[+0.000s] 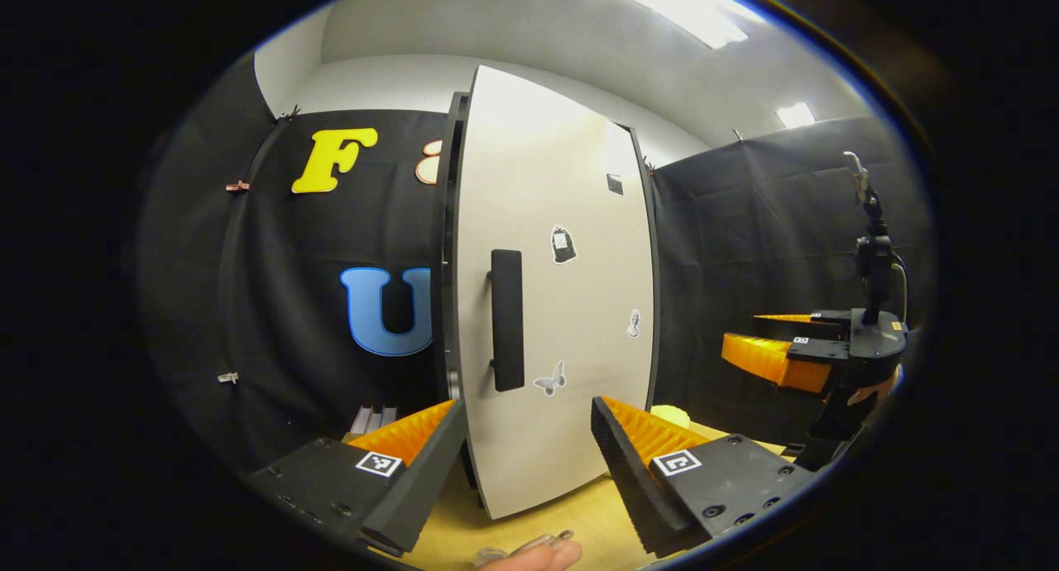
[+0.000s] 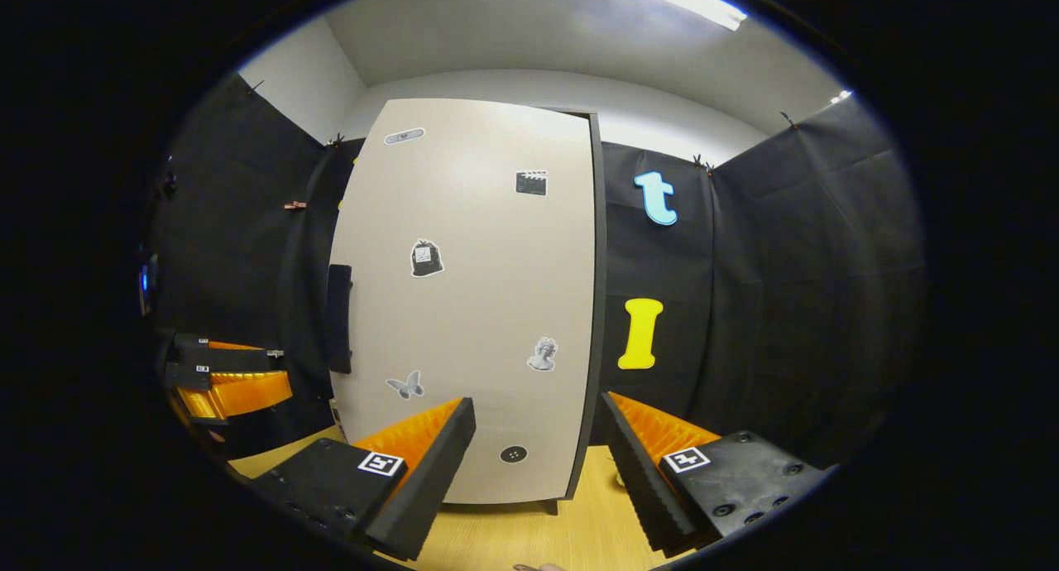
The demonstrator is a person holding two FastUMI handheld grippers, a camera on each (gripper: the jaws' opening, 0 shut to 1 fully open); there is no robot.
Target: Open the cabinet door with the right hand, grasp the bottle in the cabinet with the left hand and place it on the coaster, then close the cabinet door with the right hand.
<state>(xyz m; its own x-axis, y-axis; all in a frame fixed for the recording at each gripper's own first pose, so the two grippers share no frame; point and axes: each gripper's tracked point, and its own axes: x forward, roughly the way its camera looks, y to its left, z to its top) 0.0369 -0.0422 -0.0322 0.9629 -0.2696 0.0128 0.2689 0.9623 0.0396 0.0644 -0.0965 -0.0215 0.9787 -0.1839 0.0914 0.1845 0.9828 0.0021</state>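
The cabinet's white door looks closed, so whatever is inside is hidden. Its black vertical handle sits near the door's left edge. My left gripper is open low in front of the door, holding nothing. In the left gripper view, my right gripper hangs open at the far right, away from the cabinet. The right gripper view faces the same door square on, with the handle at its left edge. My right gripper is open and empty there, and the left gripper hovers at the left.
The cabinet stands on a wooden table. A pale yellowish thing lies on the table right of the cabinet, partly behind my finger. A small metal piece sits to the cabinet's left. A person's fingertip shows at the bottom edge.
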